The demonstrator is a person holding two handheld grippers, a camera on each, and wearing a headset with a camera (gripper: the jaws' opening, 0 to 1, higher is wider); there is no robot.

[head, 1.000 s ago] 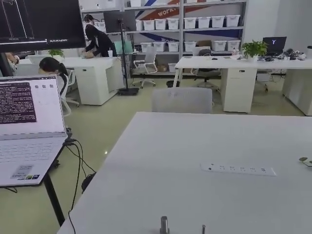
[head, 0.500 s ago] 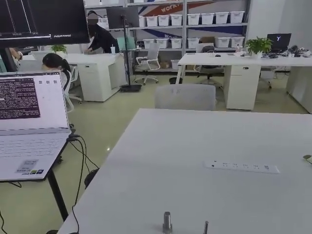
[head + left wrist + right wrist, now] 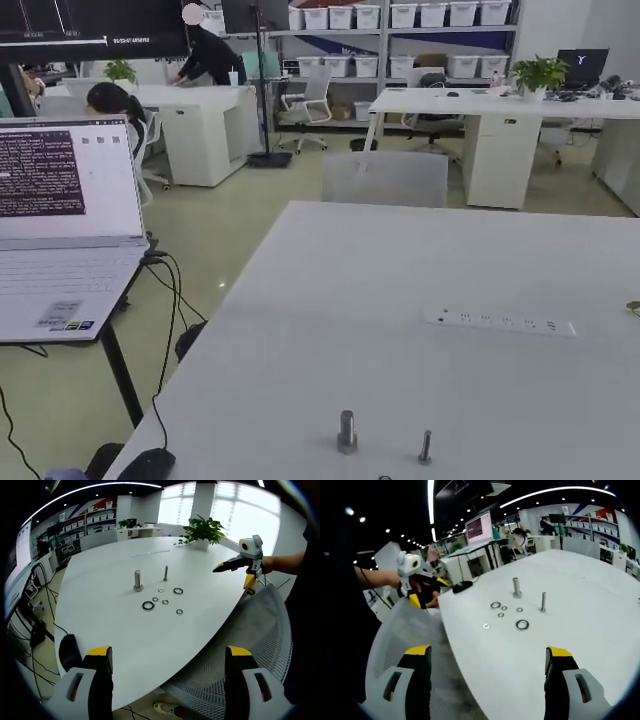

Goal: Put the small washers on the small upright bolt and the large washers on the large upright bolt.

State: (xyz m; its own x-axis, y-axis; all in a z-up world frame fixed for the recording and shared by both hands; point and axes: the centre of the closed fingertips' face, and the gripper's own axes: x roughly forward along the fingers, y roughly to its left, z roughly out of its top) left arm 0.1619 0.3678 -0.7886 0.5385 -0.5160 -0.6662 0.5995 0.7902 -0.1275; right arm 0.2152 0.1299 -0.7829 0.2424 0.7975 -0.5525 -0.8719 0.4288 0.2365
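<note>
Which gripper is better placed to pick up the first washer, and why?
Right, narrowly, I judge. The left gripper and right gripper are both open, held off the table edge, but in the right gripper view the washers lie lower, nearer its fingers and roughly centred between them.

Large bolt [image 3: 347, 432] stands beside small bolt [image 3: 425, 447] (both upright); power strip [image 3: 498, 323] beyond.

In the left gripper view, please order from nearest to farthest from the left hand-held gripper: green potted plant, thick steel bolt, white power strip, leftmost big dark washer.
1. Big dark ring washer, left among the loose washers.
2. Thick upright steel bolt, just behind it.
3. Long white power strip, farther across.
4. Green potted plant, far edge, right.
</note>
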